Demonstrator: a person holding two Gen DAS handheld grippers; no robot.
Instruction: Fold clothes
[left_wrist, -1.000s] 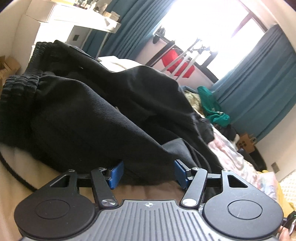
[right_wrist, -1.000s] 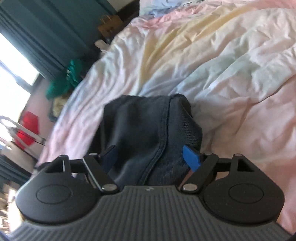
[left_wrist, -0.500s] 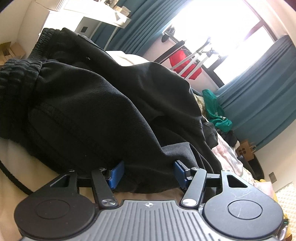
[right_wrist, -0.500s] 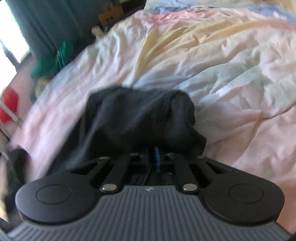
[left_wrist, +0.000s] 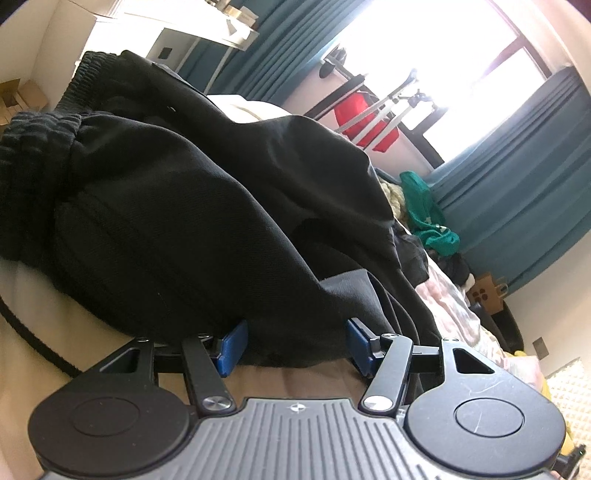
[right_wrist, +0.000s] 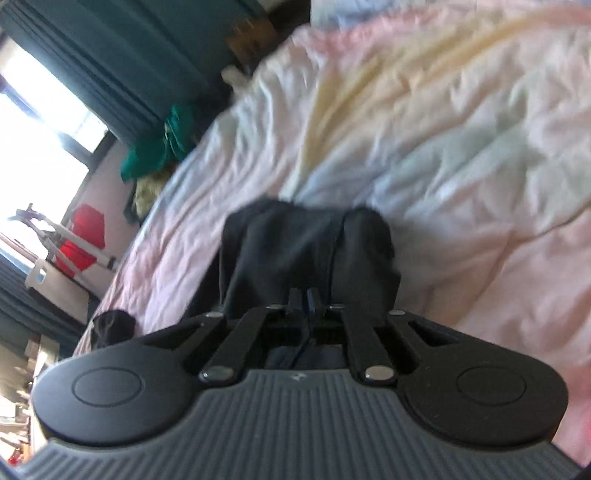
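Observation:
A black pair of trousers (left_wrist: 192, 206) lies bunched on the bed, its ribbed waistband (left_wrist: 33, 155) at the far left. My left gripper (left_wrist: 293, 345) is open, its blue pads on either side of a fold of the black cloth at the near edge. In the right wrist view my right gripper (right_wrist: 304, 306) is shut on the dark trouser leg end (right_wrist: 295, 247), which hangs forward from the jaws above the pastel bedsheet (right_wrist: 443, 155).
A green garment (left_wrist: 428, 218) and other clothes lie near the teal curtains (left_wrist: 517, 177) under the bright window. A red item hangs on a drying rack (left_wrist: 369, 114). A white shelf (left_wrist: 192, 26) is at the upper left. A black cord (left_wrist: 33, 343) crosses the tan sheet.
My right gripper has shut on the trouser leg end and lifted it off the sheet. My left gripper has pushed in closer to the black cloth, still open.

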